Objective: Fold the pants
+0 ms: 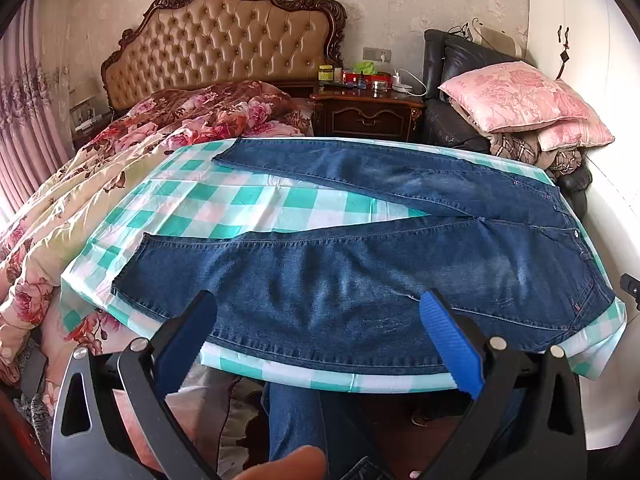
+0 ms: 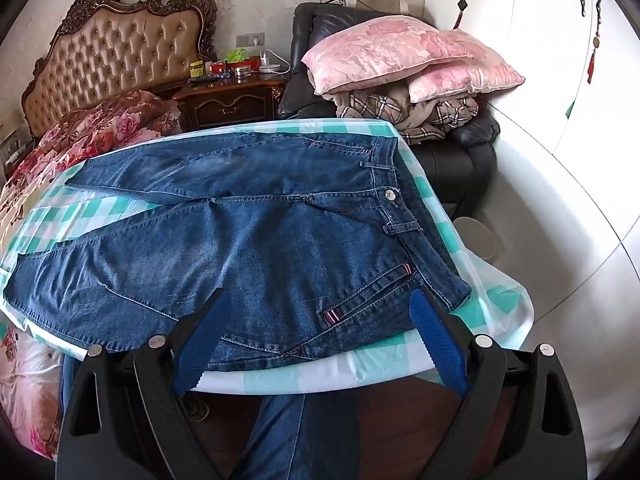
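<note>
The jeans [image 1: 360,264] [image 2: 240,248] lie flat and unfolded on the surface [image 1: 248,204] [image 2: 472,304], which has a green and white checked cloth on it. The two legs are spread apart in a V shape and point to the left; the waistband with its metal button [image 2: 389,194] is at the right end. The near leg lies along the front edge of the surface.

The left claw [image 1: 320,308] is wide, with nothing between its blue fingers [image 1: 452,340], and it hangs over the near leg. The right claw [image 2: 322,304] is also wide and holds nothing; it is above the hip part, near the front pocket.

Behind the surface stand a bed [image 1: 132,148] with a flowered quilt, a dark nightstand [image 1: 368,116], and a black armchair [image 1: 452,120] with pink pillows [image 1: 520,96].
</note>
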Action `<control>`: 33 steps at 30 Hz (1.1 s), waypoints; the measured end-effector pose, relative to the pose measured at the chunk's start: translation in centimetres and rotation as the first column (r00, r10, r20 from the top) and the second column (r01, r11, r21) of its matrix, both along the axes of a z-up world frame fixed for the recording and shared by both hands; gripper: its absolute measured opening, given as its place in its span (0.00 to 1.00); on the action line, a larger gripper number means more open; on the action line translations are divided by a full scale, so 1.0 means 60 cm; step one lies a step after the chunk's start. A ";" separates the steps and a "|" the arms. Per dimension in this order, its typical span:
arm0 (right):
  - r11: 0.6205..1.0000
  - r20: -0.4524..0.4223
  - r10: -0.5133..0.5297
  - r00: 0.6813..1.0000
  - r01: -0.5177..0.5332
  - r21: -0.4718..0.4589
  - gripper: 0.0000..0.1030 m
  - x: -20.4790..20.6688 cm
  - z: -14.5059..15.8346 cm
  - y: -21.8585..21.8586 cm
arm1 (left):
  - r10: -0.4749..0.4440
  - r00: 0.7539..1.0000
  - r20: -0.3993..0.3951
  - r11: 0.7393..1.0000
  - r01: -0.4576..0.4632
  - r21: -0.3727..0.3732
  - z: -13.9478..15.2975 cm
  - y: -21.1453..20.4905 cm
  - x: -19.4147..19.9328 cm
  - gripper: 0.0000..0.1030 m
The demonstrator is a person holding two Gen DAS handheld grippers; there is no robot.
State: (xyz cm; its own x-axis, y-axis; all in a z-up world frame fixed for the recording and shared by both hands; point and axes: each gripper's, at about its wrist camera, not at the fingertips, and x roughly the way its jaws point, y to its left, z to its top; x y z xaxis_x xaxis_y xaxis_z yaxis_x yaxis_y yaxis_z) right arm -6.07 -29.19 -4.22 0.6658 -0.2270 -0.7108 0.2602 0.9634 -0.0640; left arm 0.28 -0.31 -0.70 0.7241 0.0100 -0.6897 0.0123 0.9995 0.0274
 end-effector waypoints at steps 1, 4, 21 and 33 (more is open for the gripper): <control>1.000 0.000 0.000 1.000 0.000 0.000 0.85 0.000 0.000 0.000 | -0.001 1.000 -0.001 1.000 0.001 -0.002 -0.001 -0.001 0.000 0.99; 1.000 0.000 0.000 1.000 0.000 0.001 0.85 0.000 -0.001 0.000 | 0.001 1.000 -0.002 1.000 -0.001 -0.005 0.000 -0.001 0.001 0.99; 1.000 0.000 -0.005 1.000 0.005 0.003 0.85 0.002 -0.003 -0.006 | -0.007 1.000 -0.005 1.000 0.007 -0.014 0.000 -0.003 0.007 0.99; 1.000 -0.002 -0.005 1.000 0.005 0.004 0.85 0.003 -0.005 -0.006 | -0.007 1.000 -0.007 1.000 0.007 -0.016 0.001 -0.003 0.008 0.99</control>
